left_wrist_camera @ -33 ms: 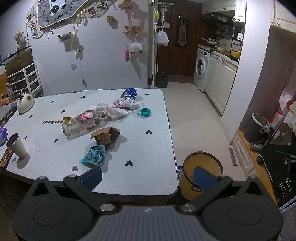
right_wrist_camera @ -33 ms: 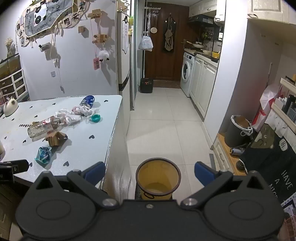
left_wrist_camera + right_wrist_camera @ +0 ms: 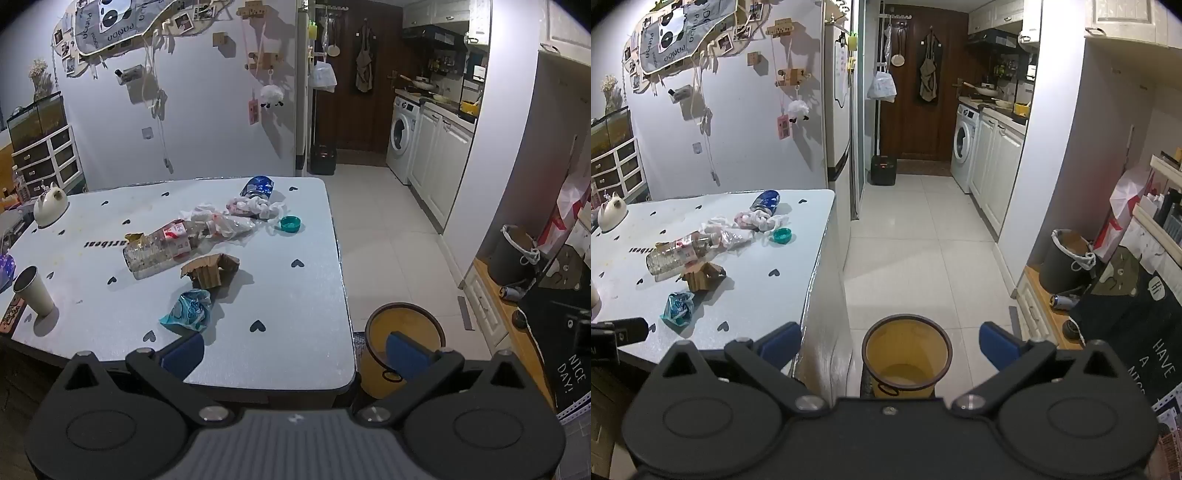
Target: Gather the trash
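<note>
While both grippers are hanging spread and gripping nothing, the trash is lying scattered on the worktop (image 3: 295, 295).

In the left wrist view, the left gripper (image 3: 294, 350) is hovering over the worktop's near right corner, fingers (image 3: 184, 352) released; a teal wrapper (image 3: 188, 310) is lying near the near edge, with torn cardboard (image 3: 210, 271), a crushed plastic bottle (image 3: 162, 249), crumpled plastic (image 3: 229, 223), a blue can (image 3: 258, 186) and a teal cap (image 3: 290, 223) lying toward the far edge. In the right wrist view, the right gripper (image 3: 890, 345) is hanging above the yellow bin (image 3: 907, 356) standing on the floor beside the worktop's right edge, fingers (image 3: 997, 345) apart, empty.
</note>
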Tool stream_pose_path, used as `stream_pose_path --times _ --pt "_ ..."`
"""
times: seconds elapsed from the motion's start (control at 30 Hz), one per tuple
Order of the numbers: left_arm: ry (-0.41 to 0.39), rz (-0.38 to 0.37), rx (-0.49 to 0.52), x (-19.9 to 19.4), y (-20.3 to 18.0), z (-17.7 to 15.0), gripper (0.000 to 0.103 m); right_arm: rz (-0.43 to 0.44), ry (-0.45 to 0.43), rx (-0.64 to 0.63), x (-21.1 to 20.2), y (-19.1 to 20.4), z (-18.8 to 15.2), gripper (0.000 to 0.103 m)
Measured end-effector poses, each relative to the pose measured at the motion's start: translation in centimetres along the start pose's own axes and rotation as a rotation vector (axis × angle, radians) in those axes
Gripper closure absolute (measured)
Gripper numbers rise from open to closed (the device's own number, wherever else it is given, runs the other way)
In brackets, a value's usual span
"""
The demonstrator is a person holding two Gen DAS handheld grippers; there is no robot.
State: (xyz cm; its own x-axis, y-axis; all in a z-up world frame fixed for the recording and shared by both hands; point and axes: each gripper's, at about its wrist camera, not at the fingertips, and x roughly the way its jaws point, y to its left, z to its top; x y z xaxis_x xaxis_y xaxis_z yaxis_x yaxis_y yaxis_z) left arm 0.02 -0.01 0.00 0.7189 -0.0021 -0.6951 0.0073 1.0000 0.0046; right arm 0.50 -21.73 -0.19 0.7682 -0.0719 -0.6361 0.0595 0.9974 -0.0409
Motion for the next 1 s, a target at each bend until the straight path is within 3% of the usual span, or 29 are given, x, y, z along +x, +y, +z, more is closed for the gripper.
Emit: stream_pose_path --times 1.0 --pt "-0.009 -0.003 -0.002 -0.8 -0.7 1.1 0.000 0.001 -0.005 0.001 -0.3 -0.3 0.2 0.000"
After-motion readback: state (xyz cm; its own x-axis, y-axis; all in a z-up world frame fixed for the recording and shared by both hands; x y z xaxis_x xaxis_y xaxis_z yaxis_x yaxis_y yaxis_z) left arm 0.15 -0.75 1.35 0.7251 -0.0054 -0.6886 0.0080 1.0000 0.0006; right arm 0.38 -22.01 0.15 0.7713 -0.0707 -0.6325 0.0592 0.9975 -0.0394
